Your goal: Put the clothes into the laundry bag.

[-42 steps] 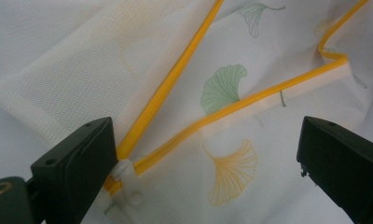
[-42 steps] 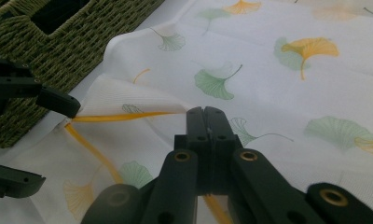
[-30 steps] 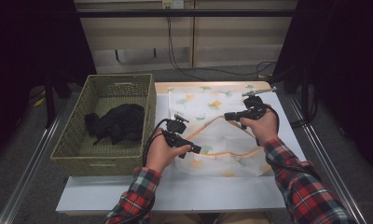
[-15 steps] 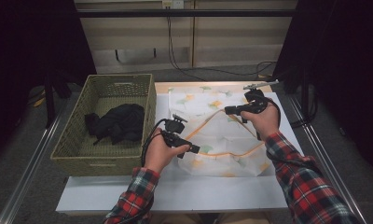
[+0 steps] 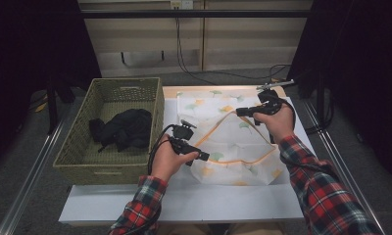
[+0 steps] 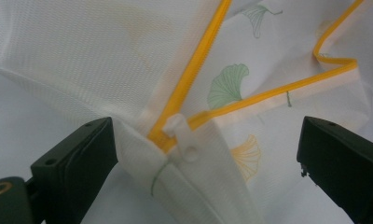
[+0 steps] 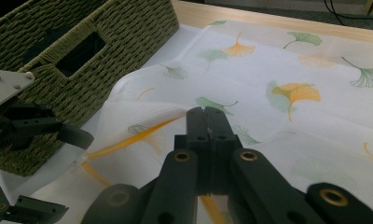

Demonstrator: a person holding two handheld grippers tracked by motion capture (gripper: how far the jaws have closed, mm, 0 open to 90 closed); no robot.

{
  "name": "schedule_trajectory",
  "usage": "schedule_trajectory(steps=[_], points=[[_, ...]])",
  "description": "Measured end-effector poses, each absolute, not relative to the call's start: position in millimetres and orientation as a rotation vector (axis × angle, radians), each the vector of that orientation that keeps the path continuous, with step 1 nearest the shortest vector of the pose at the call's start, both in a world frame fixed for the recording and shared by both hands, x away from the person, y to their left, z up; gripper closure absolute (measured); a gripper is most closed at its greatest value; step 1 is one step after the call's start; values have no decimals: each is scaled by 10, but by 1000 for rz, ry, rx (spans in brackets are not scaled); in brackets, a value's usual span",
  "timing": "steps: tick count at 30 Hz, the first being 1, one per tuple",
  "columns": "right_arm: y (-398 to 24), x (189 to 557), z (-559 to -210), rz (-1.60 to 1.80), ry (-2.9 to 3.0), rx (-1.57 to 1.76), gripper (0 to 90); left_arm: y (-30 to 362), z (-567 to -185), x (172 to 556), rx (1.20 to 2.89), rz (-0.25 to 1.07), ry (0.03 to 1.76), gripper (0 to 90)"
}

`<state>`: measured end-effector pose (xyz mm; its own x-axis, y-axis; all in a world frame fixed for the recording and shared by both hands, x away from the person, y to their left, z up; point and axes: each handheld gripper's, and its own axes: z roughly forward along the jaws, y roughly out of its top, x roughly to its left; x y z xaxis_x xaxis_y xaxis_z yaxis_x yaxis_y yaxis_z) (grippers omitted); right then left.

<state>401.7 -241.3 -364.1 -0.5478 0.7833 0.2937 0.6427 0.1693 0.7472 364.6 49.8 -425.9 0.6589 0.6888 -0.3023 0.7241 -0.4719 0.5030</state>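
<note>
Bag: I've got a white mesh laundry bag [image 5: 231, 147] with green and orange ginkgo-leaf print and an orange zipper [image 6: 194, 74], lying on the counter [image 5: 184, 200] right of the basket, spreading from the middle toward the far right.

Left tool: my left tool [image 5: 199, 155] sits at the bag's near-left corner, jaws spread wide. In the left gripper view they stand either side of the zipper's white pull tab [image 6: 182, 137], released, pads not pressing on it.

Right tool: my right tool [image 5: 240, 112] is up at the far side of the bag, jaws clenched tight together. In the right gripper view the jaws [image 7: 207, 135] are closed flat against each other over the mesh; a fold of fabric appears pinched at the tips, though I can't tell for certain.

Zipper: open, the two orange tracks spread apart in a V from the pull tab, one running to the far side toward my right tool, the other along the near edge.

Basket: green woven basket [image 5: 76, 147] on the left, touching the counter's left edge, with a dark crumpled garment [image 5: 123, 128] inside.

Sleeves: red plaid on both forearms, coming in from the near edge.
</note>
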Motion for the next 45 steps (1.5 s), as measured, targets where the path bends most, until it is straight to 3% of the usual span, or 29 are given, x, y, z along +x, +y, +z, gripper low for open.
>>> schedule_trajectory(steps=[29, 45], points=[[-2366, 4095, -3482, 1318, 2270, 1379, 900, 526, -4150, 3648, 2280, -74, 1057, 41], [-2341, 4081, -3503, 1300, 2294, 1372, 900, 760, -3722, 3817, 2286, -86, 1021, 40]])
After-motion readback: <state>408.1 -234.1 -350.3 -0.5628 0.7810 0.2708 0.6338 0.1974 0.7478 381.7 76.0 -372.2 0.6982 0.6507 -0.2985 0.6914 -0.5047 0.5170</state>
